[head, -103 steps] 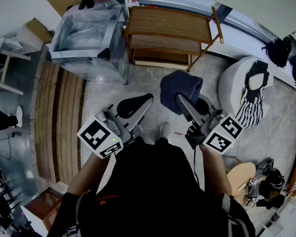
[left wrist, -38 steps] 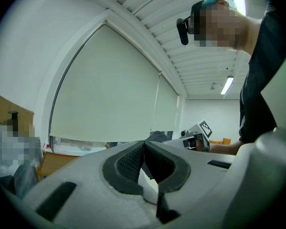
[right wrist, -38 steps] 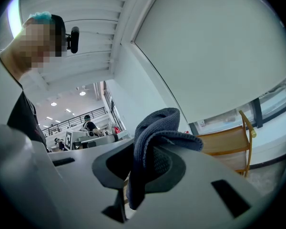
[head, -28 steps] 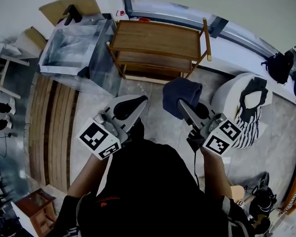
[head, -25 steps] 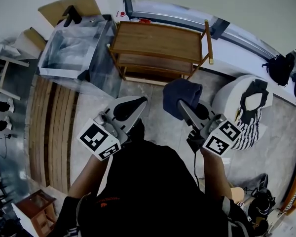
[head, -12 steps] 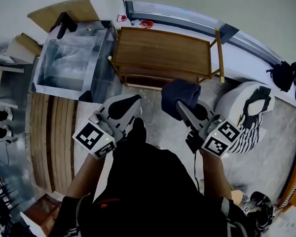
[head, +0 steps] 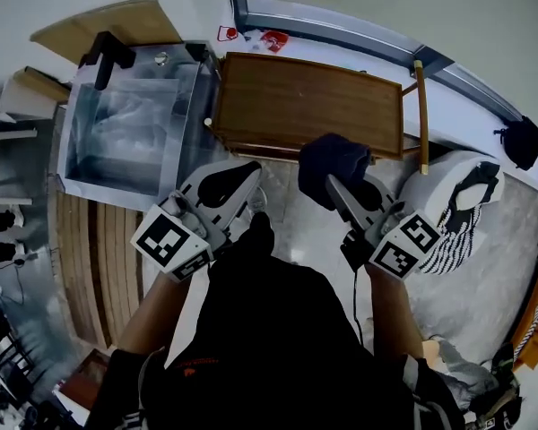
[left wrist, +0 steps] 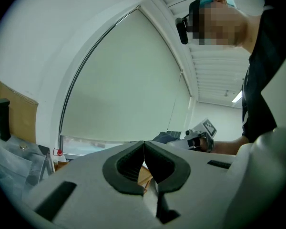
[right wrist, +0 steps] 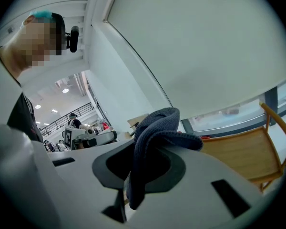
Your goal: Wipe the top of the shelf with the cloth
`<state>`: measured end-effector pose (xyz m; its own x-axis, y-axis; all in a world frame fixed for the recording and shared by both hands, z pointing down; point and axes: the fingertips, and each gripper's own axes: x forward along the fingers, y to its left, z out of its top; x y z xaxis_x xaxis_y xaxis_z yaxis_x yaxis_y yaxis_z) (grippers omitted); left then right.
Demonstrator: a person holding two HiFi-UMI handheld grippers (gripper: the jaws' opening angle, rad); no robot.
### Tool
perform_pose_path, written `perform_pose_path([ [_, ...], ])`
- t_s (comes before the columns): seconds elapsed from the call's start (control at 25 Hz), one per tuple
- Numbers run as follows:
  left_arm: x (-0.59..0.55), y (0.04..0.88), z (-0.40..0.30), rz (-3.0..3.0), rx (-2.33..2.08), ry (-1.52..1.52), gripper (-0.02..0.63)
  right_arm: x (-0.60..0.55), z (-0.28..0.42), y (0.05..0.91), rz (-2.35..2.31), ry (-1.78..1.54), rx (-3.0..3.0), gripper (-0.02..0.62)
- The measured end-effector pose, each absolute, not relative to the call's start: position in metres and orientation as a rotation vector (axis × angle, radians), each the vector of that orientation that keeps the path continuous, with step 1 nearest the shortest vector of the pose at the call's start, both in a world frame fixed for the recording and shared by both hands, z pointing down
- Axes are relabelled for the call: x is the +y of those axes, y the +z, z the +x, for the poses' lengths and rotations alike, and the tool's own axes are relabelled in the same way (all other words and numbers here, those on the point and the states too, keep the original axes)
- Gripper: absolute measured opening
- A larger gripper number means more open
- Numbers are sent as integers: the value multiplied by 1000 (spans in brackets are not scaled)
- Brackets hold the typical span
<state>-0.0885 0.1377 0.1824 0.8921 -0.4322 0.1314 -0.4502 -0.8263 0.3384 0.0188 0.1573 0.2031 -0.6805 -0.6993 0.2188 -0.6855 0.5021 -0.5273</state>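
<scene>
The wooden shelf [head: 309, 104] stands against the wall ahead, its flat brown top bare. My right gripper [head: 334, 184] is shut on a dark blue cloth [head: 334, 161], bunched over the jaw tips and hanging just at the shelf's near edge. In the right gripper view the cloth [right wrist: 155, 137] drapes down between the jaws, with the shelf's top and rail [right wrist: 238, 151] beyond. My left gripper [head: 238, 182] is shut and holds nothing, hovering short of the shelf's near left corner. Its closed jaws fill the left gripper view [left wrist: 144, 162].
A clear plastic storage box [head: 130, 133] with black clips sits left of the shelf. A white round stool with a striped cloth [head: 453, 204] stands to the right. A window sill [head: 359, 43] runs behind the shelf. Wooden floor slats [head: 90, 267] lie at the left.
I have stepped toward the shelf; it now lies closer under both grippers. The right gripper with the cloth has reached the shelf's near edge. Both grippers stayed shut.
</scene>
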Motion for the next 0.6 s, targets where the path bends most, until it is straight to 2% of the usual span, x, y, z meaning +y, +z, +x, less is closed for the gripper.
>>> perform_pose_path([
  [0.6,16,218,-130,2664,-635,115,21,31,-17,238,-1325,-987,2725,42],
])
